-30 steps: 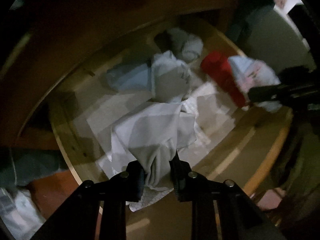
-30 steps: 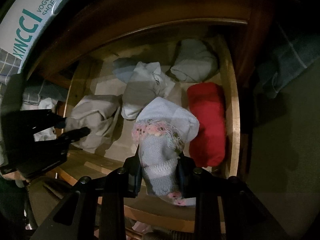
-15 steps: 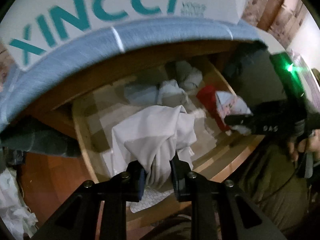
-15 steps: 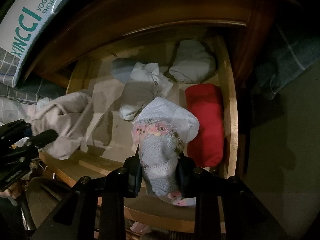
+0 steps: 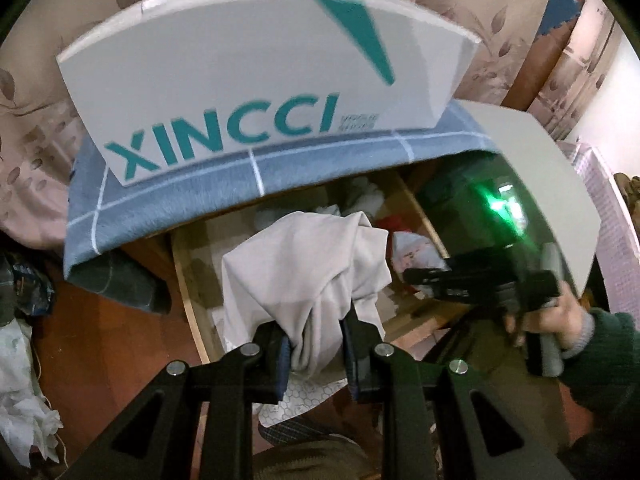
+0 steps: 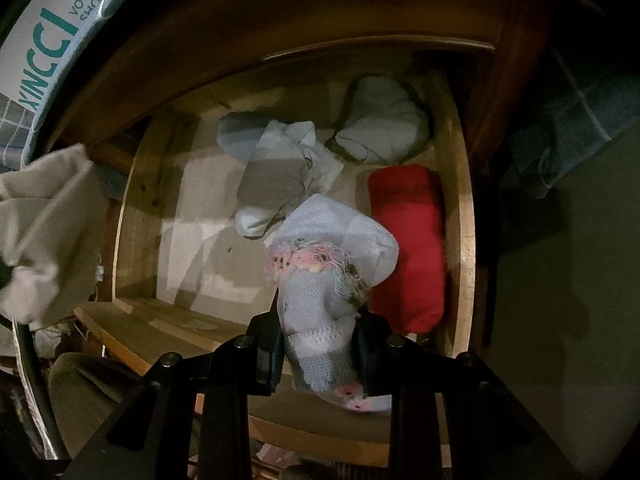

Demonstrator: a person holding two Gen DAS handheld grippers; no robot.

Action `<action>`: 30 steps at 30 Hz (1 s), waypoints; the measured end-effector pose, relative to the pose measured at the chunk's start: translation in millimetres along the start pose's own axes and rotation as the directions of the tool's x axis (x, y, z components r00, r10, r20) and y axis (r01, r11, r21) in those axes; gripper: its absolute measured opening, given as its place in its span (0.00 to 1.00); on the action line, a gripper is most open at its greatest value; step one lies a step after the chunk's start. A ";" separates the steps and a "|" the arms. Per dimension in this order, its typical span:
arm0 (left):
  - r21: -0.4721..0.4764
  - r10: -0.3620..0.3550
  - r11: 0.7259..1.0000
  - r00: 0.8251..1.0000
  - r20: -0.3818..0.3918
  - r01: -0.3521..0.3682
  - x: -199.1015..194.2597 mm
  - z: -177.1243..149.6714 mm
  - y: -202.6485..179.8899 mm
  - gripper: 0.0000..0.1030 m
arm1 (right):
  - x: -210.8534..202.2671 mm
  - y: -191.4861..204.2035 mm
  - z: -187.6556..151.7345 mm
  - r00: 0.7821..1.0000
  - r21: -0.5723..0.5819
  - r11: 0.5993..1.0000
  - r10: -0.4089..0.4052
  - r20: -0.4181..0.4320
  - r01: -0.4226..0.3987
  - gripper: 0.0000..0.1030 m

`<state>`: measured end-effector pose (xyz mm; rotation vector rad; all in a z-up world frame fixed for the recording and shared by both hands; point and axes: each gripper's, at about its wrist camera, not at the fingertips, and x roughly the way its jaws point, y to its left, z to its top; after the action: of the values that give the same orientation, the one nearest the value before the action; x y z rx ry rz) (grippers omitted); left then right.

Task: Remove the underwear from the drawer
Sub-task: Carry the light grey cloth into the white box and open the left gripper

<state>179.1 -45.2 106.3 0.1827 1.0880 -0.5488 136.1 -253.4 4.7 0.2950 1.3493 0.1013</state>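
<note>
My left gripper (image 5: 314,344) is shut on a beige underwear (image 5: 308,268) and holds it high above the open wooden drawer (image 5: 188,280); the same garment shows at the left edge of the right wrist view (image 6: 44,224). My right gripper (image 6: 320,344) is shut on a light blue underwear with pink trim (image 6: 328,264), just above the drawer's (image 6: 464,216) front part. The right gripper also shows in the left wrist view (image 5: 424,276). Inside the drawer lie a red garment (image 6: 408,240), a grey-blue crumpled one (image 6: 280,176) and a grey bundle (image 6: 384,124).
A white XINCCI shoe box (image 5: 256,80) sits on a blue checked cloth (image 5: 240,184) on top of the cabinet. A dark checked cloth (image 6: 568,128) hangs to the drawer's right. White crumpled fabric (image 5: 20,400) lies on the floor at left.
My left gripper has risen up and back with the beige underwear, out of the drawer, until the shoe box fills the view. My right gripper has held almost still with the blue underwear.
</note>
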 end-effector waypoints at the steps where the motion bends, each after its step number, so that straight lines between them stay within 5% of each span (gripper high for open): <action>1: 0.000 -0.005 1.000 1.000 0.009 0.005 -8.4 1.5 -2.0 0.21 | 0.1 -0.2 0.1 1.000 0.002 1.000 0.001 0.000 -0.001 0.25; 15: -0.009 -0.056 0.998 0.975 0.216 0.060 -138.2 36.9 -9.7 0.21 | 0.8 -1.8 -1.4 1.000 0.003 1.000 -0.006 0.004 0.006 0.25; 24: -0.044 0.041 0.999 0.939 0.341 -0.028 -198.5 92.1 3.1 0.21 | -0.7 -3.0 -0.7 1.000 0.002 1.000 -0.002 0.002 0.002 0.25; 30: -0.098 0.126 0.991 0.909 0.397 -0.094 -204.8 137.3 13.3 0.21 | 0.2 -5.0 -1.3 1.000 0.004 1.000 0.009 0.003 -0.009 0.25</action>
<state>223.1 -21.0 348.1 0.0574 0.6892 -0.4181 134.4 -258.0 2.8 0.3042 1.3457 0.1053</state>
